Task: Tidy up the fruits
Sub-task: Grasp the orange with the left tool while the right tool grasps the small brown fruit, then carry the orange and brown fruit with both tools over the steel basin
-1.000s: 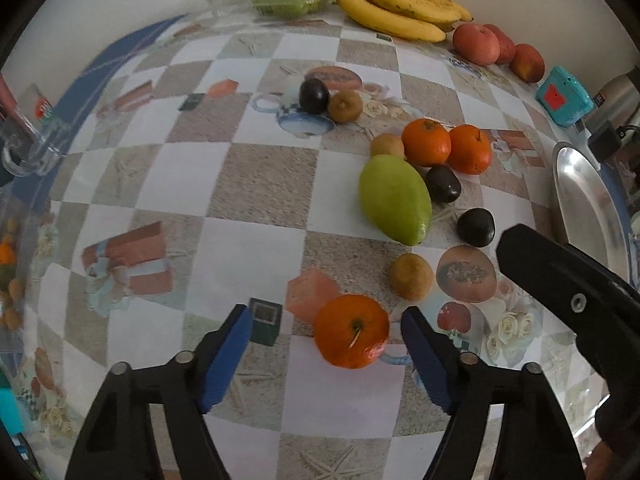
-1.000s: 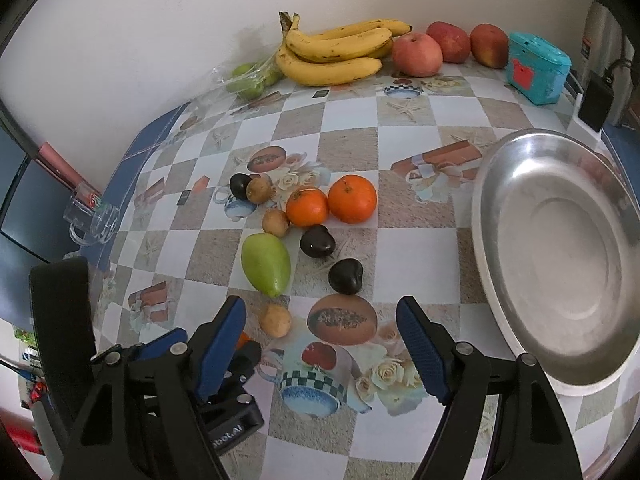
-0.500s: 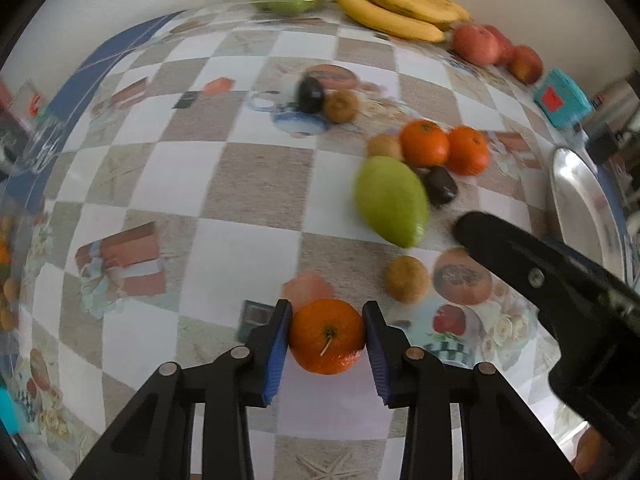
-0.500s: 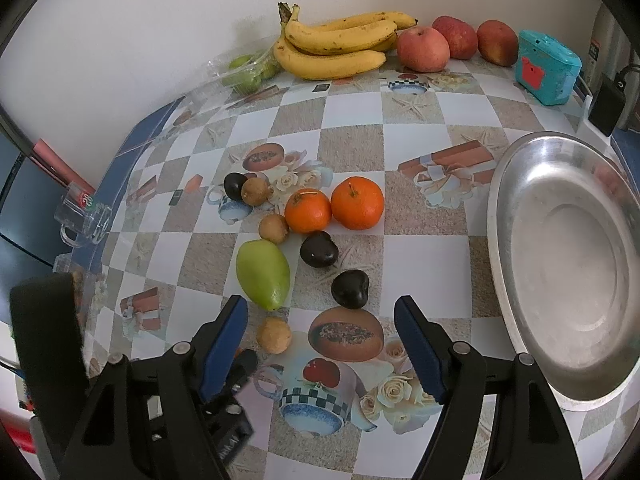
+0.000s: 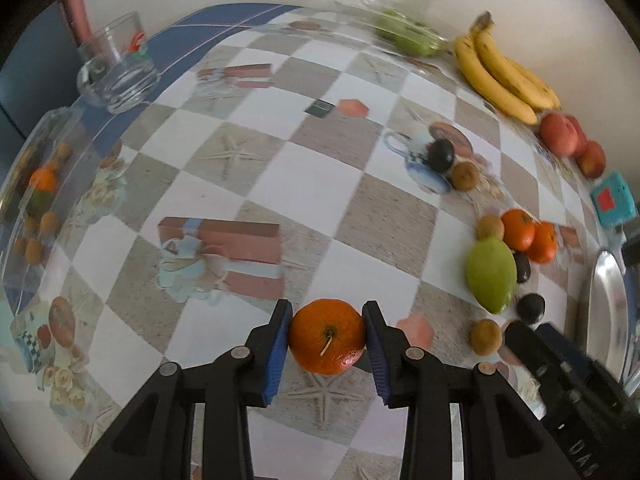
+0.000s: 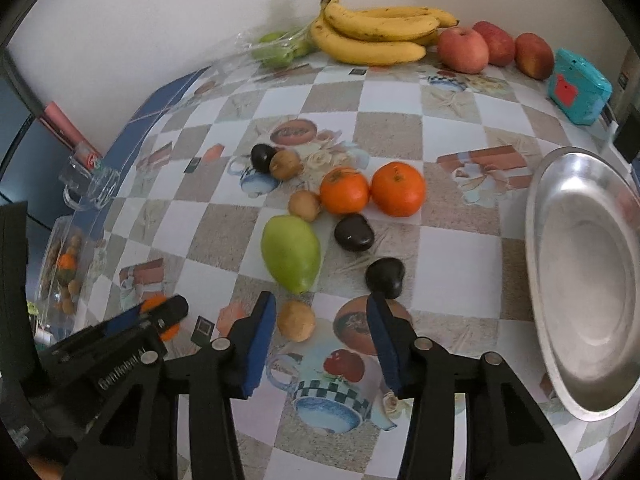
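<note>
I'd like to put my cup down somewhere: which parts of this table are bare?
Bare cloth lies between the glass and the green mango, and between the oranges and the bananas. The steel tray holds nothing. Fruit crowds the middle, around the dark plums.

Both handheld tools share one build. The left gripper point(image 5: 326, 354) has two matte black plastic arms, angular with triangular cut-outs, each ending in a flat blue pad point(image 5: 276, 354). Round silver screw heads point(image 5: 240, 352) mark the pivots on each arm. The right gripper point(image 6: 322, 346) looks the same: black frame, blue pads point(image 6: 260, 346), silver screws point(image 6: 422, 344). White lettering, partly legible, runs along the left gripper's black side in the right wrist view.
</note>
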The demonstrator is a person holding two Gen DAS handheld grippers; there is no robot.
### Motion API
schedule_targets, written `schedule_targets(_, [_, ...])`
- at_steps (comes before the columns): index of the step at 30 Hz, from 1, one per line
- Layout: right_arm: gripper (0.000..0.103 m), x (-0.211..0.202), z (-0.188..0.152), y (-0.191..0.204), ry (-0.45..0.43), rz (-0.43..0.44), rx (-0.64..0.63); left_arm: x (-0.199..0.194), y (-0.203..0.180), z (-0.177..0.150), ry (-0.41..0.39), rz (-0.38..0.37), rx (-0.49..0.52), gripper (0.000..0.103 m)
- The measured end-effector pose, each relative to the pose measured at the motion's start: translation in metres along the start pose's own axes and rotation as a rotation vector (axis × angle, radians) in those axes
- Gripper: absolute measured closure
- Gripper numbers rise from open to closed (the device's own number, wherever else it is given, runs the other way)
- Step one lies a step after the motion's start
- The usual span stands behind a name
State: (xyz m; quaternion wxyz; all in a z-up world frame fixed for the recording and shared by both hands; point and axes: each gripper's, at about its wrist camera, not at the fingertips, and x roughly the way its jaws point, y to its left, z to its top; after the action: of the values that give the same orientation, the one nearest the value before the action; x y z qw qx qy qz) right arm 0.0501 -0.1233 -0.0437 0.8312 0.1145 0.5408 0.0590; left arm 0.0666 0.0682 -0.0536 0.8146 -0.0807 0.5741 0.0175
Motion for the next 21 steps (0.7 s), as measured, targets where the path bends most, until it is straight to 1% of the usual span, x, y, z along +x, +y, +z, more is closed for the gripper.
schedule_targets(3, [0.055,0.006,-0.003,0.005,0.022,0.013,-0.017,-0.002,0.007,0.003,-0.006,-0.001,-0.015,0.064])
schedule_targets(4, [0.058,0.009,-0.004,0.008,0.029,0.005,-0.030,-0.003,0.006,0.002,-0.008,-0.002,-0.018,0.064])
schedule_targets(7, [0.060,0.015,-0.006,0.013,0.048,0.016,-0.056,-0.004,0.008,0.003,-0.007,-0.008,-0.023,0.064])
schedule_targets(14, [0.077,0.027,-0.008,0.020,0.073,0.007,-0.088,-0.004,0.012,0.004,-0.006,-0.011,-0.038,0.064])
schedule_targets(21, [0.077,0.028,-0.009,0.022,0.072,0.002,-0.090,-0.003,0.015,0.003,-0.002,-0.007,-0.053,0.064])
